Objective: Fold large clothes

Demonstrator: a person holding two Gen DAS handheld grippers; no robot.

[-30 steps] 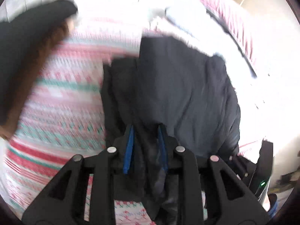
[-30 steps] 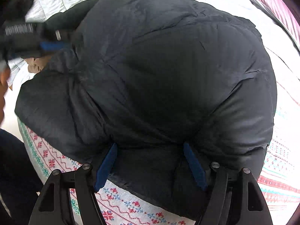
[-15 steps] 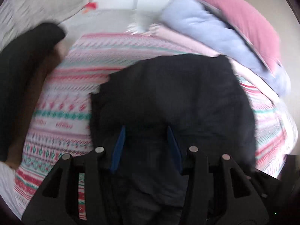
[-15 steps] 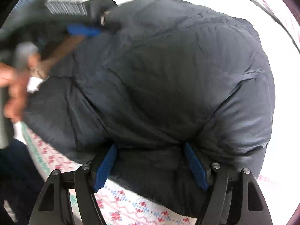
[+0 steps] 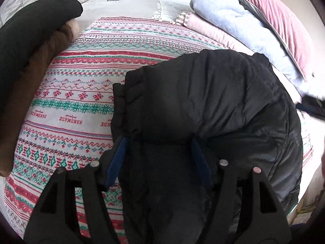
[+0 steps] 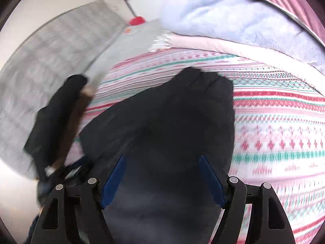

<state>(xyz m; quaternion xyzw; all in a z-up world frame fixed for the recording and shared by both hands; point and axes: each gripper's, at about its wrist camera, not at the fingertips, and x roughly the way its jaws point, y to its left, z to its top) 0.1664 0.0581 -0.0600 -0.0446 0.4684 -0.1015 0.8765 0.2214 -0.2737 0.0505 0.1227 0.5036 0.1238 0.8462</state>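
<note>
Holding: black puffer jacket (image 5: 213, 105), bulky fabric filling both wide-spread grippers, left gripper (image 5: 159, 158), right gripper (image 6: 162, 177); firm grip unclear to us. Risk: slippery padding slides free, fold springs open on bed (image 5: 81, 93).

"HANDMADE" woven repeatedly, upside down, on patterned blanket (image 5: 85, 93); no other legible text

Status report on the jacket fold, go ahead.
Left gripper and right gripper: fingers spread, black puffer jacket between them. Jacket bundled on patterned blanket. Folded dark pile at left, apart.
</note>
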